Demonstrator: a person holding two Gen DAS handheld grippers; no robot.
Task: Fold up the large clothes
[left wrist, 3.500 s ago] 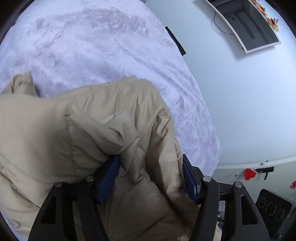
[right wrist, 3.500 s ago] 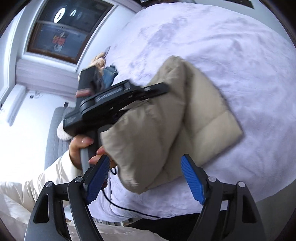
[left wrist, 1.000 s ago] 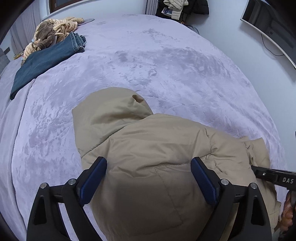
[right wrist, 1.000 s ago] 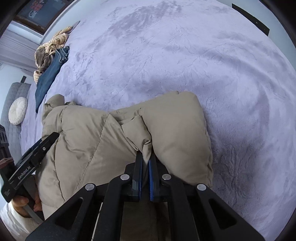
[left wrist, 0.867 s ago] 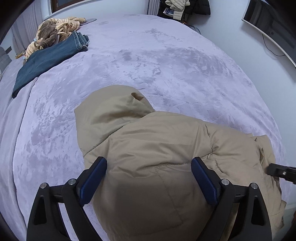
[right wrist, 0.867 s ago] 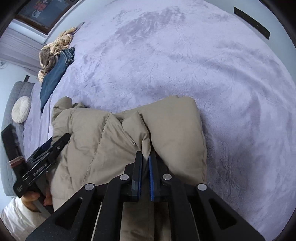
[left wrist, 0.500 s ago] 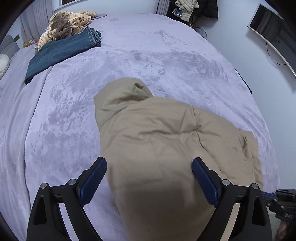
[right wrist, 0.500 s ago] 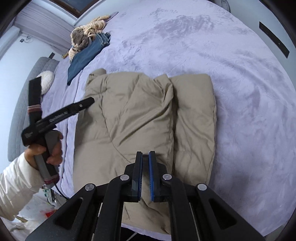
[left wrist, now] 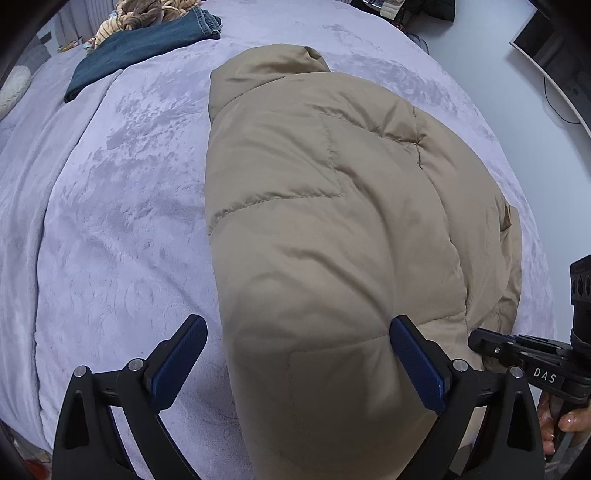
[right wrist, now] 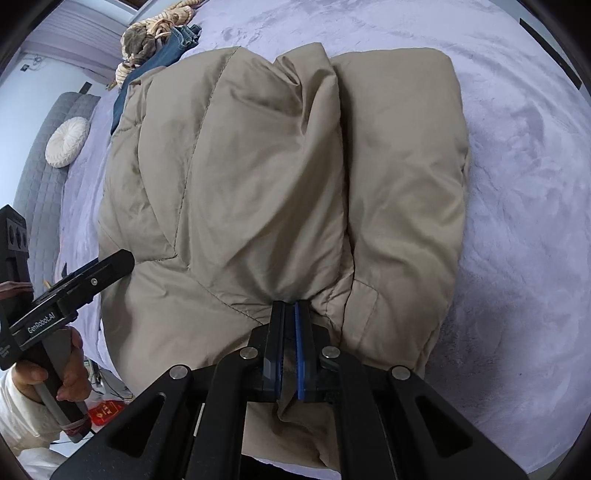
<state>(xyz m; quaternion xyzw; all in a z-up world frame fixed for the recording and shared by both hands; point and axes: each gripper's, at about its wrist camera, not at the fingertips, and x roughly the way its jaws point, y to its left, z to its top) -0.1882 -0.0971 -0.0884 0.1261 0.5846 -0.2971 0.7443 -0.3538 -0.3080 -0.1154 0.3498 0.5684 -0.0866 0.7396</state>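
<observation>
A beige puffer jacket (left wrist: 332, 221) lies folded lengthwise on the lilac bed cover (left wrist: 110, 221), hood end away from me. My left gripper (left wrist: 297, 325) hovers over its near left corner, jaws opening. The corner bulges between the blue pads (left wrist: 173, 365), and the left pad stands clear of it. My right gripper (right wrist: 290, 306) is shut on a bunched fold of the jacket's (right wrist: 277, 166) near hem. A bare hand (right wrist: 70, 373) holds the left tool's handle at the lower left of the right wrist view.
Folded blue jeans (left wrist: 147, 40) and a knitted garment (left wrist: 147, 7) lie at the bed's far left. A round white cushion (right wrist: 68, 142) rests on a grey sofa (right wrist: 40, 166). A monitor (left wrist: 554, 48) hangs on the right wall. The bed's near edge is just below both grippers.
The right gripper kept its grip and drew back along the jacket to its near hem. The jacket now lies flatter and fills both views. The left jaws stand slightly wider.
</observation>
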